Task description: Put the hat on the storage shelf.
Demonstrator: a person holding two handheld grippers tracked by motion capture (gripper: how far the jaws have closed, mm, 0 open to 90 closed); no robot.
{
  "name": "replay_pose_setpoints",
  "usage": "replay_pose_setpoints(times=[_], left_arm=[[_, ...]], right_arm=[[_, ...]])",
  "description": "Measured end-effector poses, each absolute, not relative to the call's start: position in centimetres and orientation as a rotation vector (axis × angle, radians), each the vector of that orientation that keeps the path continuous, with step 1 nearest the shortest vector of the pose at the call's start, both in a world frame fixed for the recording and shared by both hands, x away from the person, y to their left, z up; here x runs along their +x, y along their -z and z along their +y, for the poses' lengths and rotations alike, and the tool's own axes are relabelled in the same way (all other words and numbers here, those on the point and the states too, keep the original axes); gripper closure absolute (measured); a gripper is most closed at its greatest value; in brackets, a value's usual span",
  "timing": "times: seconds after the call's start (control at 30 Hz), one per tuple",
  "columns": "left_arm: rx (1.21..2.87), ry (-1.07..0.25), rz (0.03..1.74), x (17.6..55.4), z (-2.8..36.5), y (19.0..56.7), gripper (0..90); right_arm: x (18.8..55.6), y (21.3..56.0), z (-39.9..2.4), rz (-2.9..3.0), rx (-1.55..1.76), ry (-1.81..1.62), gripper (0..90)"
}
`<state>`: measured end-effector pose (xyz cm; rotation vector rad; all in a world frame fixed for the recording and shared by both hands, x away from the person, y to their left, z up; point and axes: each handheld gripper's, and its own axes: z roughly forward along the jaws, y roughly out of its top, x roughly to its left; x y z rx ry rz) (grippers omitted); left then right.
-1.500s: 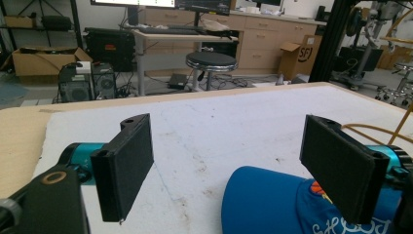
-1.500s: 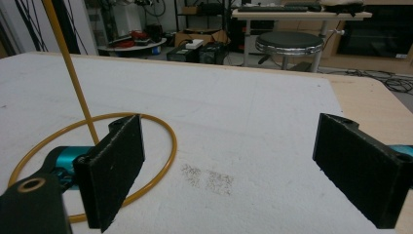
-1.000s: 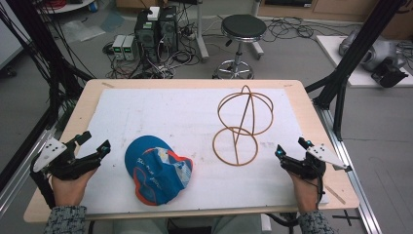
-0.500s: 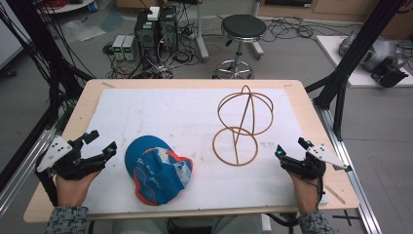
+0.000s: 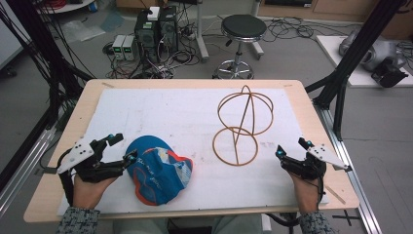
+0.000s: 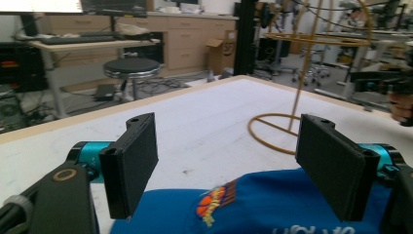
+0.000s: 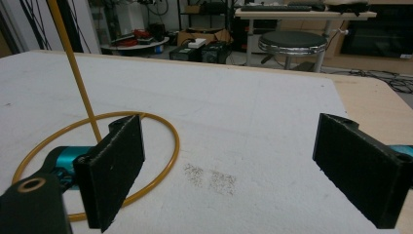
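Left gripper [image 5: 121,147]: jaws spread wide, nothing held; blue cap [image 5: 158,169] lies just ahead, its edge between and below them. Right gripper [image 5: 290,152]: jaws apart, empty, wire stand [image 5: 242,125] beside its left jaw. Approach step judged; closing on the cap is called for next.

Left gripper [image 5: 119,148] near the desk's front left corner, right gripper [image 5: 290,151] front right; both jaws apart.
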<state>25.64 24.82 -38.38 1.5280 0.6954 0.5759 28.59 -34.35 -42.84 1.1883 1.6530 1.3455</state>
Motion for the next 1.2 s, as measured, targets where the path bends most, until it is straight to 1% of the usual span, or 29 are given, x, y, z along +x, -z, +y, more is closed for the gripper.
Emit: replay_pose_setpoints(times=[0.23,0.73,0.97,1.2], left_arm=[[1.560,-0.478,0.574,25.5,23.1,38.4,24.0],[1.643,-0.314,0.408,25.3,20.2,39.2,25.1],[1.699,-0.275,0.353,25.2,19.1,39.5,27.1],[1.701,-0.309,0.351,25.2,18.6,40.0,29.3]], right_arm=[[28.6,42.9,-34.4,1.654,1.186,-1.348,10.8],[28.7,42.9,-34.3,1.660,1.186,-1.350,10.9],[28.6,42.9,-34.3,1.661,1.188,-1.351,10.9],[28.6,42.9,-34.3,1.663,1.187,-1.352,10.9]])
